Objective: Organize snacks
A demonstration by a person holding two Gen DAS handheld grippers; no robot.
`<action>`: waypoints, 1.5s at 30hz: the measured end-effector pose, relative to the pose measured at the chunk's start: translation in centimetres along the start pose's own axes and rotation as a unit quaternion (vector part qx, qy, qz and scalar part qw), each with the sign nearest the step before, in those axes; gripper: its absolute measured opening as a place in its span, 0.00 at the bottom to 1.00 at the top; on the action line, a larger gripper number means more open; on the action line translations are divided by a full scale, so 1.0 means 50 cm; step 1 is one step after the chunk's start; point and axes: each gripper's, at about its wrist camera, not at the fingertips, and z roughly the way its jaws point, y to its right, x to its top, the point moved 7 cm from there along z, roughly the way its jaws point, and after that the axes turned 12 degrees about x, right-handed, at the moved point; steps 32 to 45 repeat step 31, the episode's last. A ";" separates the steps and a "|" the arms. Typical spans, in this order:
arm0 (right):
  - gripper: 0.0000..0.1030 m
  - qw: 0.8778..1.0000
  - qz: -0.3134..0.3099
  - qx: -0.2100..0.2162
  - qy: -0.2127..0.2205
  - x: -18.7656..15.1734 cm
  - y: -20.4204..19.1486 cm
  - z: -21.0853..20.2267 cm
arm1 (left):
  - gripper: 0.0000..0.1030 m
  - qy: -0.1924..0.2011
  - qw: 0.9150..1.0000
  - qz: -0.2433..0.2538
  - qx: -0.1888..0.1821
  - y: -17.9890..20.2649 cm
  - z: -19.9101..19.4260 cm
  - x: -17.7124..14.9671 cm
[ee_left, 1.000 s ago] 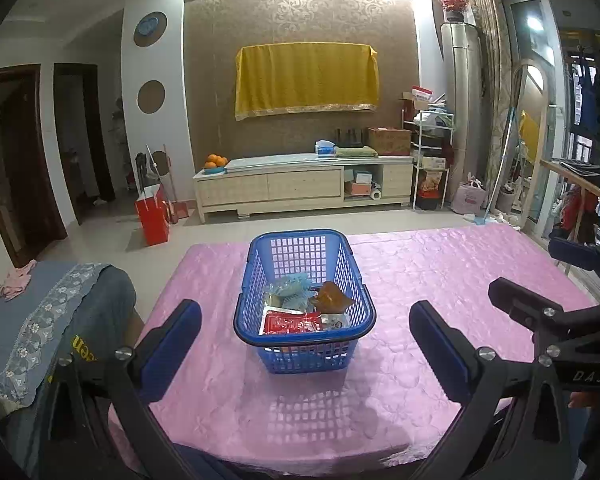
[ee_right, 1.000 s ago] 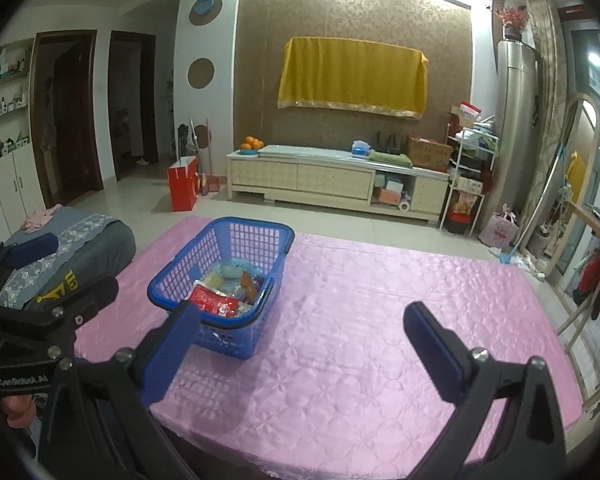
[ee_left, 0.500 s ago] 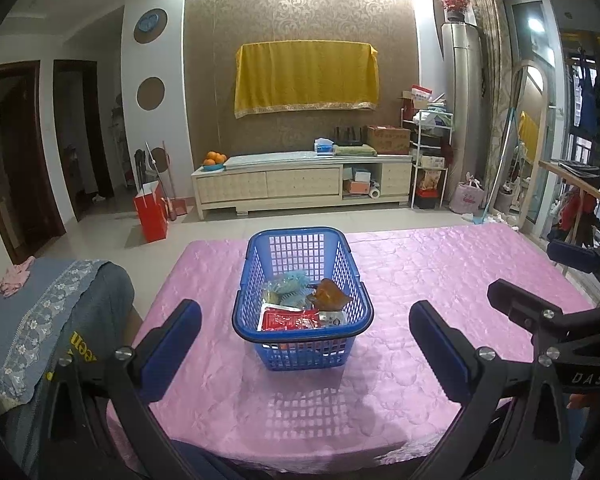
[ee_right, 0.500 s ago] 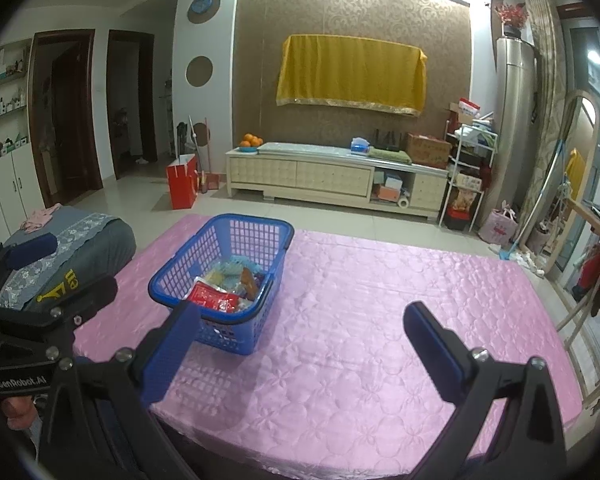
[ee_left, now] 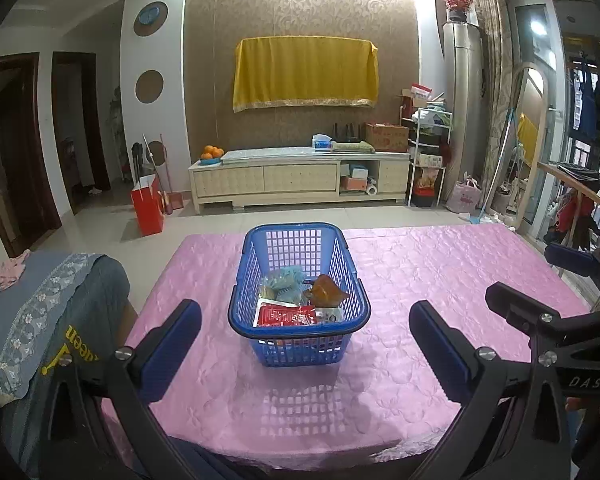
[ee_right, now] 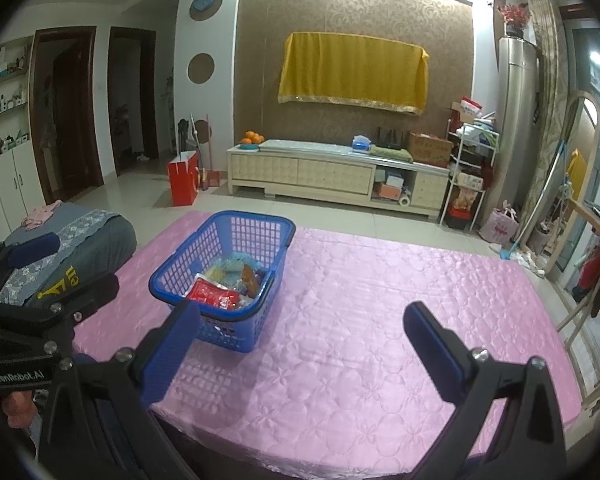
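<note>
Both tongs are hanging wide open and holding nothing: the left tongs (ee_left: 305,338) low in the frame, straddling the blue basket (ee_left: 298,322), the right tongs (ee_right: 302,334) lower centre over bare pink table (ee_right: 380,320). The snacks (ee_left: 286,315), a red packet among them, are lying inside the basket at mid-frame. No loose snack is showing, so the sorting looks done or just starting; the next move probably calls for reaching into the basket.

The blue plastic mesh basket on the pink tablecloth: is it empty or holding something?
Holding something. The blue plastic mesh basket contains several snack packets, including a red packet at the near end.
</note>
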 end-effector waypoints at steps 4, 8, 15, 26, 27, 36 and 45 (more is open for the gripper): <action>1.00 1.000 -0.002 0.000 -0.002 0.000 0.001 -0.003 | 1.00 0.000 1.000 0.001 0.001 0.000 -0.001 0.000; 1.00 1.000 -0.002 0.000 -0.003 -0.001 0.000 0.000 | 1.00 -0.001 1.000 0.002 0.002 -0.001 0.000 0.000; 1.00 1.000 -0.002 0.000 -0.003 -0.001 0.002 -0.001 | 1.00 -0.003 1.000 0.004 0.003 -0.003 0.000 0.001; 1.00 1.000 -0.003 0.000 -0.003 -0.001 0.003 -0.003 | 1.00 -0.003 1.000 0.004 0.003 -0.001 -0.001 0.002; 1.00 1.000 -0.003 0.000 -0.003 -0.002 0.003 -0.003 | 1.00 -0.004 1.000 0.004 0.001 -0.001 0.000 0.002; 1.00 1.000 -0.002 -0.003 -0.007 -0.009 0.009 -0.001 | 1.00 -0.004 1.000 0.004 -0.005 0.000 -0.004 0.004; 1.00 1.000 -0.002 -0.003 -0.007 -0.009 0.009 -0.001 | 1.00 -0.004 1.000 0.004 -0.005 0.000 -0.004 0.004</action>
